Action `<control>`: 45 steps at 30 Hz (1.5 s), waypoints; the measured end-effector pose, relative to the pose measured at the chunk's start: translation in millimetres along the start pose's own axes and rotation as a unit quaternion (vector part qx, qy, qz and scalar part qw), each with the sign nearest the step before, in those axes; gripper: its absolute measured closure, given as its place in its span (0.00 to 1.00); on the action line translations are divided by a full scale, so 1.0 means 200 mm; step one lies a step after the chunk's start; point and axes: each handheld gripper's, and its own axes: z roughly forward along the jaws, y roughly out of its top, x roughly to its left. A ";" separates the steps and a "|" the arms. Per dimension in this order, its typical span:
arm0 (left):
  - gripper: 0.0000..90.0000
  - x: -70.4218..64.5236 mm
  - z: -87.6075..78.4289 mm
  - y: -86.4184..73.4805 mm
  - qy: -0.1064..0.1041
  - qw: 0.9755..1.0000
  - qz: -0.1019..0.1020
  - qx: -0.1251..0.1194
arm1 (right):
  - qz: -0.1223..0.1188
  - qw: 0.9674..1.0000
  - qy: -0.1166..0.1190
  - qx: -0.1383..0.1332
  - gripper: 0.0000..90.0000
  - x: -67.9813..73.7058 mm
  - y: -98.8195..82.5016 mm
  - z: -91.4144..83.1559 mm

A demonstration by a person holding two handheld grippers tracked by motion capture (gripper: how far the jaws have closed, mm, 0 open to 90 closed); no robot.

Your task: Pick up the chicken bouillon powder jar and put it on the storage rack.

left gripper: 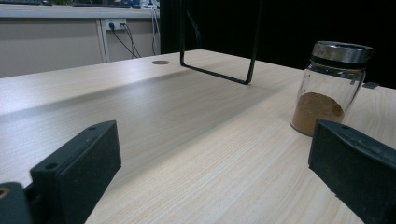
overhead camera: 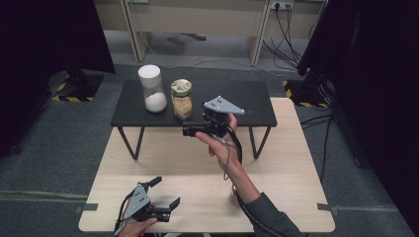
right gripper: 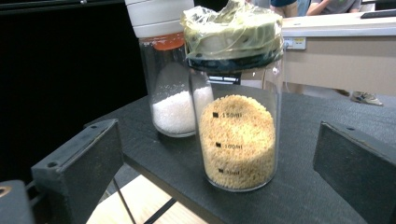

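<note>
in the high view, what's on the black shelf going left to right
white-lidded jar with white grains → jar of yellow granules → right gripper, open, held at the front edge of the black shelf just right of that jar

In the high view the right fingers [overhead camera: 189, 130] are a small dark blur, their gap too small to tell, and the arm hides the spice jar behind them. The left gripper [overhead camera: 165, 192] is cut off below by the edge. Past the right fingers, the grain jar [right gripper: 238, 135] hides part of the white jar [right gripper: 168, 70], whose cap the top edge crops.
</note>
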 end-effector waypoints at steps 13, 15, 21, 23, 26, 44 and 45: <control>0.02 0.00 0.00 0.00 -0.001 1.000 0.000 0.000 | -0.005 1.000 0.016 -0.007 0.02 0.02 -0.05 -0.08; 0.02 0.00 0.00 0.00 -0.001 1.000 0.000 0.000 | -0.006 1.000 0.019 -0.009 0.02 0.03 -0.05 -0.09; 0.02 0.00 0.00 0.00 -0.001 1.000 -0.001 -0.001 | -0.004 1.000 0.025 -0.012 0.02 0.04 -0.08 -0.13; 0.02 0.00 0.00 0.00 -0.001 1.000 0.001 0.001 | -0.003 1.000 0.027 -0.012 0.02 0.04 -0.08 -0.14; 0.02 0.00 0.00 0.00 -0.001 1.000 0.001 0.002 | -0.002 0.999 0.030 -0.012 0.02 0.04 -0.09 -0.16; 0.02 0.00 0.00 0.00 -0.003 1.000 0.002 0.002 | 0.009 0.999 0.046 -0.010 0.02 0.05 -0.20 -0.23; 0.02 0.00 0.00 0.00 -0.003 1.000 0.001 0.003 | 0.009 0.999 0.048 -0.010 0.02 0.06 -0.20 -0.23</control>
